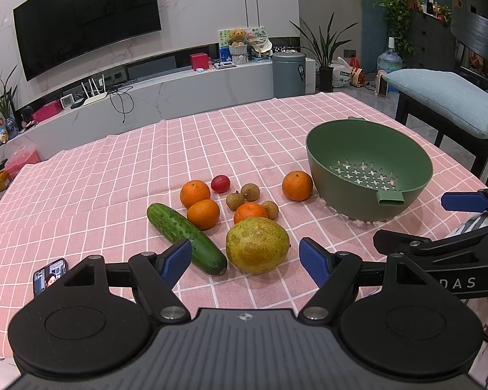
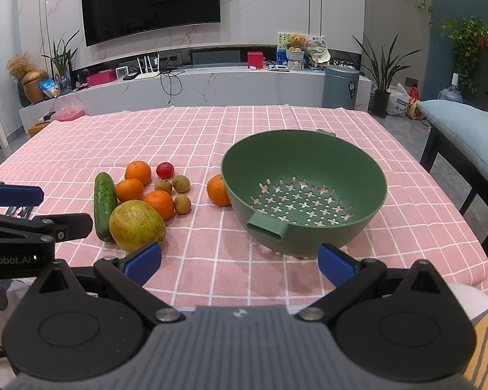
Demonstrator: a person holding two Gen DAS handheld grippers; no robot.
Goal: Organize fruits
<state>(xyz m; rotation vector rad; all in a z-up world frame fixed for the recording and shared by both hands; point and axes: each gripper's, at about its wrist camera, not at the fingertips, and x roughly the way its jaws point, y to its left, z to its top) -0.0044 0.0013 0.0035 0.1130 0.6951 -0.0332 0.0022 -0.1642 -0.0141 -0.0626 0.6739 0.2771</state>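
A green colander bowl [image 1: 367, 149] [image 2: 367, 175] stands empty on the pink checked tablecloth. Left of it lie several oranges [image 1: 195, 193] [image 2: 138, 172], one orange beside the bowl [image 1: 297, 185] [image 2: 217, 190], a yellow-green pear [image 1: 257, 244] [image 2: 136, 225], a cucumber [image 1: 185, 234] [image 2: 104, 206], a small red tomato [image 1: 220, 183] [image 2: 165, 170] and three brown longans [image 1: 235, 200] [image 2: 181, 183]. My left gripper [image 1: 245, 261] is open, just in front of the pear. My right gripper [image 2: 240, 261] is open, in front of the bowl's near handle [image 2: 267, 226].
A phone [image 1: 50, 276] lies on the cloth at the near left. A blue-cushioned bench [image 1: 445, 97] stands right of the table. A TV wall and low cabinet are behind the table's far edge [image 2: 231, 107].
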